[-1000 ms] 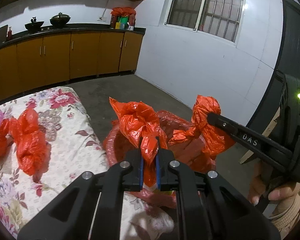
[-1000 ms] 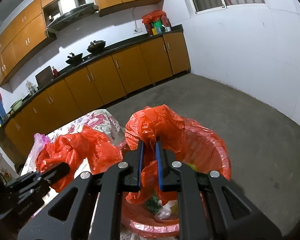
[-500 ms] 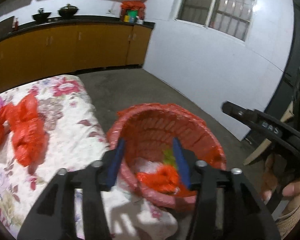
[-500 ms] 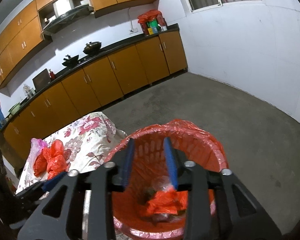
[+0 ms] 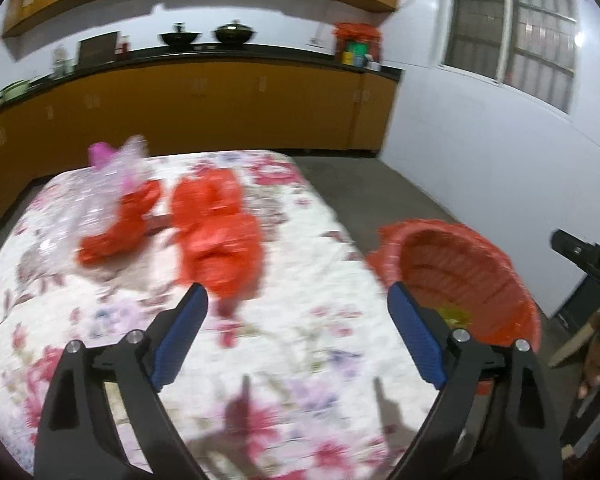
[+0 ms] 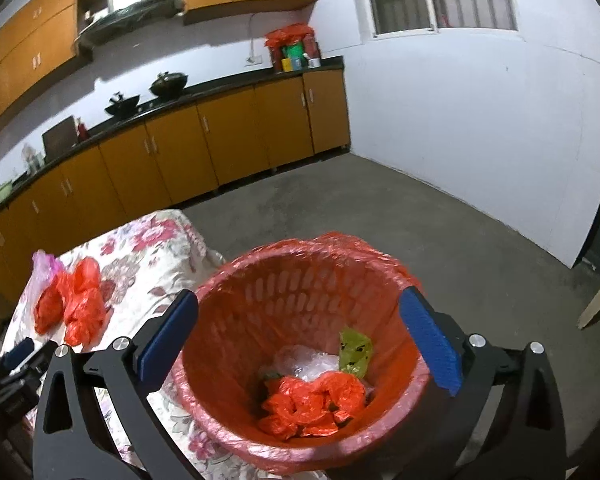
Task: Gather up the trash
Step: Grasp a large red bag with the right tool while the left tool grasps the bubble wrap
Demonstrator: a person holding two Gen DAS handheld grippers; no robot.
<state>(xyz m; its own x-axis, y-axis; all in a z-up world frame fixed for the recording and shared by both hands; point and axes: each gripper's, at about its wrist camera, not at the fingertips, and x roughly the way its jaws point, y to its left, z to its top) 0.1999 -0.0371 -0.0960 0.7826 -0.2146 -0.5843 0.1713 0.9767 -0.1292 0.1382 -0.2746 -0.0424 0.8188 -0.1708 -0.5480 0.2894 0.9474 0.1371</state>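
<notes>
My right tongs (image 6: 300, 344) had just spread wide, gripping nothing, above the red basket (image 6: 236, 320) holding crumpled red bags (image 6: 312, 404). My left tongs (image 5: 298, 336), likewise just released and empty, hung over the flowered cloth (image 5: 300, 352). Beyond lay blurred red bags (image 5: 216, 236), with clear plastic (image 5: 100, 184) beside them, hard to make out.

Basket (image 6: 300, 292): red plastic lattice, red liner.
Crumpled bags (image 5: 216, 236): red-orange.
Bench cloth (image 5: 300, 320): white with pink and red flowers.
My pads (image 6: 430, 340): blue, on black arms.
Cabinets (image 6: 236, 136): orange-brown.
Floor (image 6: 380, 208): grey.
</notes>
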